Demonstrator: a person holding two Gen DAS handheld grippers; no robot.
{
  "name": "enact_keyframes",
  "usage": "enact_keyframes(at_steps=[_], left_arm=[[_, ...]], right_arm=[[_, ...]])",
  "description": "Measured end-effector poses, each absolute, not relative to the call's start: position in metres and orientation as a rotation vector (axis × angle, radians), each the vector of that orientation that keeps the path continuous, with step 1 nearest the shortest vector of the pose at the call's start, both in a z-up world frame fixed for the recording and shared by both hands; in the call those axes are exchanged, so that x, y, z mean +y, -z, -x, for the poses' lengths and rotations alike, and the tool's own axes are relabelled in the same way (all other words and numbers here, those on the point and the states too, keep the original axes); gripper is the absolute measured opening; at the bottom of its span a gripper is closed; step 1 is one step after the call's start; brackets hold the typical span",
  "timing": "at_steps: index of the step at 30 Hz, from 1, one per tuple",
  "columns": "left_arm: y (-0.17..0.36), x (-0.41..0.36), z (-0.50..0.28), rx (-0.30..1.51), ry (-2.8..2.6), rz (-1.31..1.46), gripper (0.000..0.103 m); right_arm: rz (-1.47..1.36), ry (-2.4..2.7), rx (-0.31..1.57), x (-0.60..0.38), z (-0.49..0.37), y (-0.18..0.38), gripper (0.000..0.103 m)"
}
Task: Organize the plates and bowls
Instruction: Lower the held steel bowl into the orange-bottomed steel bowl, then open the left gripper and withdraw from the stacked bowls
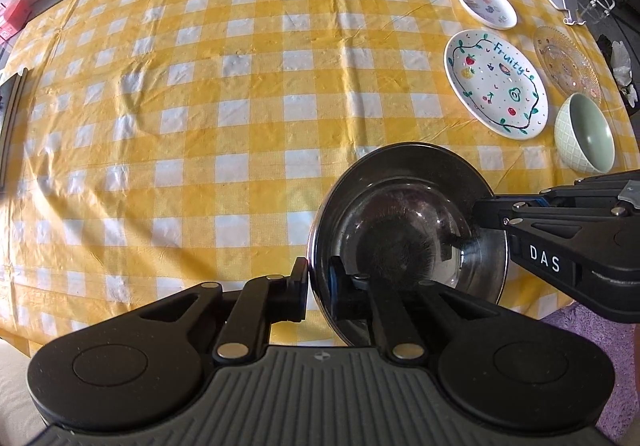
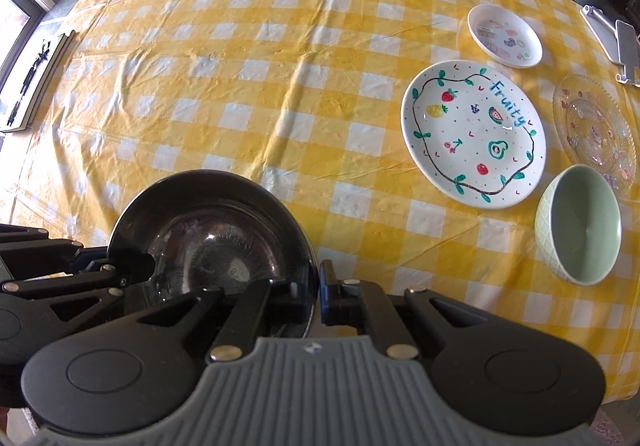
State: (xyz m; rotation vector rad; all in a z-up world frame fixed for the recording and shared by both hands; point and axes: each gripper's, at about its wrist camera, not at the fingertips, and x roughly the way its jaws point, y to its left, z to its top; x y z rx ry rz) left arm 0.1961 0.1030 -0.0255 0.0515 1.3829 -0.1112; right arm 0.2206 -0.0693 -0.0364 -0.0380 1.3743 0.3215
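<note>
The steel bowl (image 1: 404,230) is clamped at opposite rims by the left gripper (image 1: 318,286) and right gripper (image 2: 316,294), jaws nearly shut, apparently lifted. The fruit plate (image 2: 474,133) and green bowl (image 2: 580,224) are seen beyond, rightward.

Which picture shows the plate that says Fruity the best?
The right wrist view: the Fruity plate looks bigger and rounder there, with every fruit drawing clear. In the left wrist view the same plate sits near the edge, smaller and squashed.

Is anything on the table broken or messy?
Nothing looks broken or spilled. The steel bowl is pinched at its rim by both the left gripper and the right gripper. Only the yellow tablecloth is wrinkled.
</note>
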Motion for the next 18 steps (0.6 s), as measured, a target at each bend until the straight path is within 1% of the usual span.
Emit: enact_keyframes(at_steps=[3,6,10,13,15,16,18], left_arm=[[0.017,0.102,-0.194,1.346,0.118,-0.072,0.010],[0.016,0.099,-0.192,1.330,0.115,-0.099,0.006],[0.021,0.098,-0.193,1.327,0.112,-0.107,0.004],[0.020,0.102,-0.192,1.325,0.115,-0.093,0.004],[0.015,0.103,-0.190,1.315,0.119,-0.089,0.005],[0.012,0.103,-0.188,1.308,0.118,-0.092,0.007],[0.004,0.101,-0.183,1.278,0.122,-0.107,0.009]], right_arm=[[0.046,-0.331,1.356,-0.069,-0.218,0.030,0.001],[0.059,-0.333,1.345,-0.067,-0.215,0.026,0.001],[0.063,-0.324,1.345,-0.067,-0.215,0.029,0.001],[0.046,-0.315,1.356,-0.069,-0.215,0.032,0.001],[0.029,-0.323,1.350,-0.072,-0.214,0.029,0.003],[0.017,-0.327,1.341,-0.074,-0.214,0.025,0.006],[0.000,-0.339,1.323,-0.080,-0.212,0.016,0.007]])
